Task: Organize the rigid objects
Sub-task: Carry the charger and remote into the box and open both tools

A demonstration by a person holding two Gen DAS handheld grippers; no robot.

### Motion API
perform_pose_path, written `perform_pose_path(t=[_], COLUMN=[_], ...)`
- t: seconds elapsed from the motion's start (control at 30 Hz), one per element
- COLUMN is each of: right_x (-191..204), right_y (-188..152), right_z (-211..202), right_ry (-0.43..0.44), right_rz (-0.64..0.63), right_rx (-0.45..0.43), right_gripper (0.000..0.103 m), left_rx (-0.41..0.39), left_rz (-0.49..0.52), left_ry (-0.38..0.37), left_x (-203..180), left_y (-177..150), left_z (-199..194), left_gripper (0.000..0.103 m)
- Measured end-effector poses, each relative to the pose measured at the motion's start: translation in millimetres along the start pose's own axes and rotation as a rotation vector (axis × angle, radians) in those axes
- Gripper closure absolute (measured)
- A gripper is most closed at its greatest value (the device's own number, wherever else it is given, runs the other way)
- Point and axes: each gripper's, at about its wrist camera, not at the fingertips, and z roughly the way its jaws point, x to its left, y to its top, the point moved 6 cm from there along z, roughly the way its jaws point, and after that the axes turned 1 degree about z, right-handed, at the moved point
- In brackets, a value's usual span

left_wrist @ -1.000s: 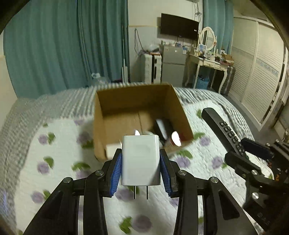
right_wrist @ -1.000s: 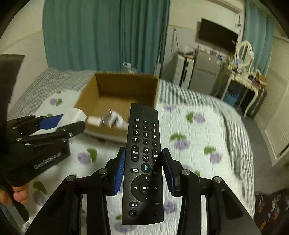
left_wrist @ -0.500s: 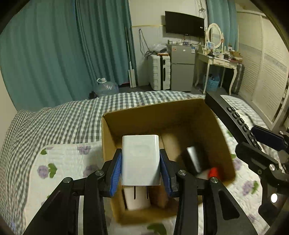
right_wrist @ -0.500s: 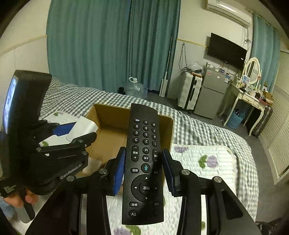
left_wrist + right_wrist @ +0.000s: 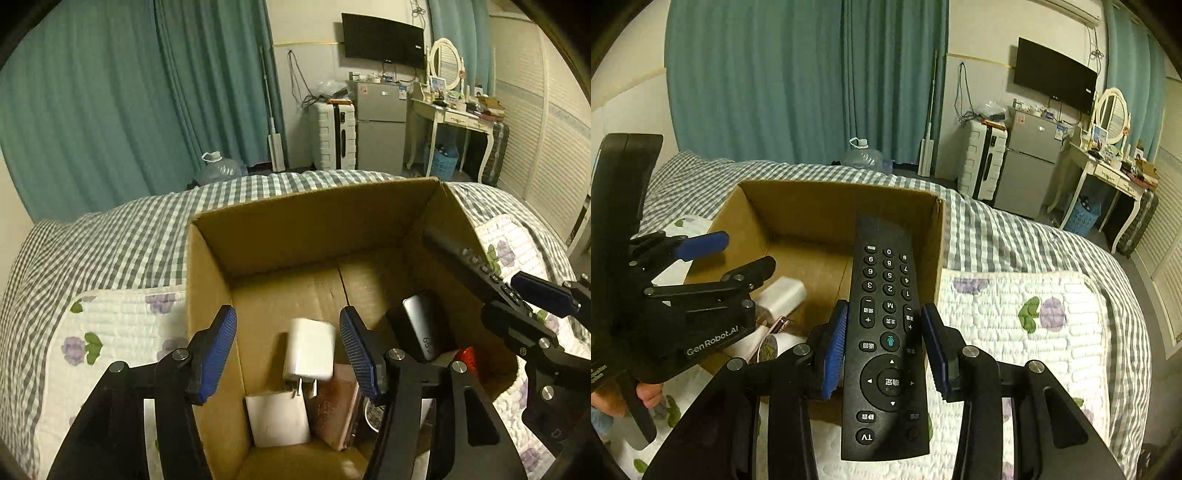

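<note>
An open cardboard box (image 5: pixel 314 225) stands on the bed; it also shows in the right wrist view (image 5: pixel 827 206). My left gripper (image 5: pixel 288 347) is open above the box's near left part. A white charger plug (image 5: pixel 309 350), slightly blurred, is between and below its fingers, over a white box (image 5: pixel 277 421) and a pink item (image 5: pixel 338 406). My right gripper (image 5: pixel 884 347) holds a black TV remote (image 5: pixel 886 332), its pads slightly parted, tip over the box's right wall. The remote also shows in the left wrist view (image 5: pixel 476 262).
The box also holds a dark power bank (image 5: pixel 421 328) and a red item (image 5: pixel 469 360). The bed has a flowered quilt (image 5: pixel 1027 321) over a checked cover (image 5: pixel 122 240). Teal curtains, a suitcase, a fridge and a dressing table stand behind.
My left gripper moved forward over the box and opened; the white charger plug has left its pads and dropped in. My right gripper brought the remote over the box's right wall and its pads loosened.
</note>
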Motion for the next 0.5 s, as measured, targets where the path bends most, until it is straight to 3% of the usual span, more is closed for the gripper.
perform_pose_path(t=[0.03, 0.1, 0.2, 0.23, 0.5], right_x=[-0.2, 1.5, 9.4, 11.7, 20.0], right_y=[1.0, 5.6, 8.7, 8.0, 8.1], right_z=[-2.7, -9.6, -4.9, -1.0, 11.9], right_ry=[-0.002, -0.010, -0.026, -0.022, -0.025], right_rz=[-0.004, -0.016, -0.025, -0.033, -0.038], right_rx=[-0.001, -0.011, 0.028, 0.037, 0.034], right_gripper=[0.066, 0.082, 0.089, 0.099, 0.100], left_rx=[-0.007, -0.025, -0.030, -0.030, -0.036], left_rz=[-0.007, -0.025, -0.039, -0.041, -0.039], left_ry=[-0.001, -0.006, -0.014, -0.017, -0.045], left_x=[1.4, 6.9, 13.6, 15.7, 28.4], left_y=[1.3, 3.3, 3.9, 4.0, -7.9], left_z=[-4.6, -15.0, -23.7, -26.0, -25.7], left_gripper=[0.042, 0.039, 0.038, 0.038, 0.038])
